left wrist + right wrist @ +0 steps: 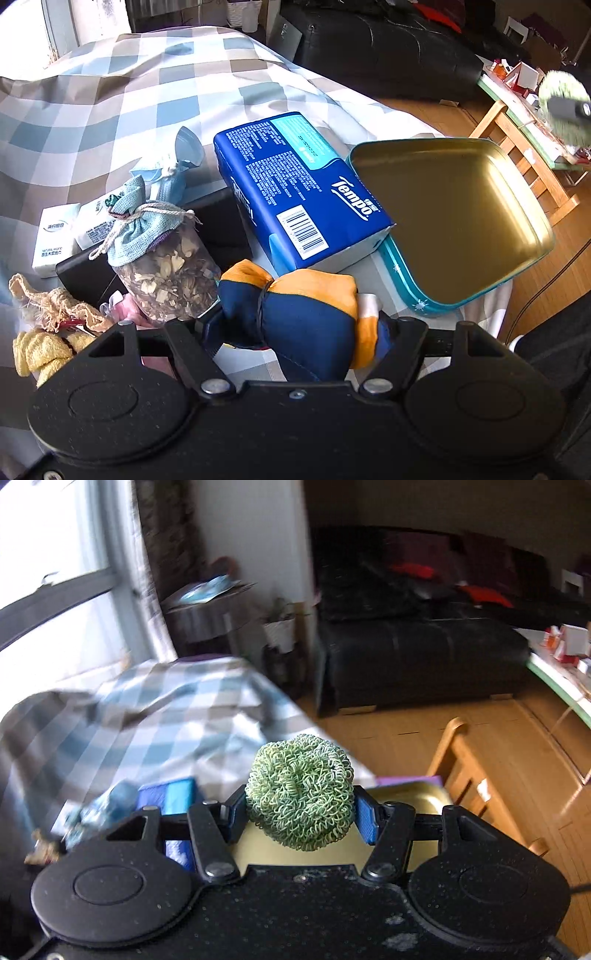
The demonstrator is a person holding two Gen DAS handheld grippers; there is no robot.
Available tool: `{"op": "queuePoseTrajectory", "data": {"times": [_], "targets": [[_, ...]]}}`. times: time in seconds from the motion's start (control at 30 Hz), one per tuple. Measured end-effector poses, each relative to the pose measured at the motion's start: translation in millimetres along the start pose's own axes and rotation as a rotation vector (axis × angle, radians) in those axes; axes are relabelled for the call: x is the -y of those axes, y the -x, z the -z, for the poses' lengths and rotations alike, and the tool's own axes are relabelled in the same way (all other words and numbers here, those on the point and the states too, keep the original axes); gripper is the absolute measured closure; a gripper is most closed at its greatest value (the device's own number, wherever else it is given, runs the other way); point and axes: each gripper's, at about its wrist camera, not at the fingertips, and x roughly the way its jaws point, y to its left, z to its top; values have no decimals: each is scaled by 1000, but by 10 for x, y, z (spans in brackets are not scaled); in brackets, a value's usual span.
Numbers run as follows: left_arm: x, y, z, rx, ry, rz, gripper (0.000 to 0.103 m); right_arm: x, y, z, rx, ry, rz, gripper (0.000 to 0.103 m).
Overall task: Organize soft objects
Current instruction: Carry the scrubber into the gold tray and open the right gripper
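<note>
Holding pouch [306,314] in left gripper [295,332] just beside tin [461,221] on table [110,110], gripping scrubber [299,794] in right gripper [299,812] above tin, risking springy scrubber slipping or pouch snagging rim, landing outside.

Tin tray [461,206] glossy metal (gold inside); scrubber [299,794] wiry.

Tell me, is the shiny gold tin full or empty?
Empty. The tin shows only its bare gold bottom; the blue tissue pack just leans on its rim.
</note>
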Motion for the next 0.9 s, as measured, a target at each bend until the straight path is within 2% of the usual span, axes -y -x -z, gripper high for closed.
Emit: {"op": "queuePoseTrajectory", "data": {"times": [0.17,0.4,0.57,0.8,0.9], "targets": [[23,5,18,2,-13,-20,35,310,-235,-210,-25,-101,76,46],[204,106,-28,28,-14,2,35,686,-520,-37,-210,-262,174,46],[551,150,-210,57,-28,53,34,859,-522,27,-241,-353,136,46],[1068,144,-615,100,-71,140,34,837,-550,51,-260,-348,141,46],[1186,93,-709,106,-86,143,33,888,-512,60,-259,-357,149,45]]}}
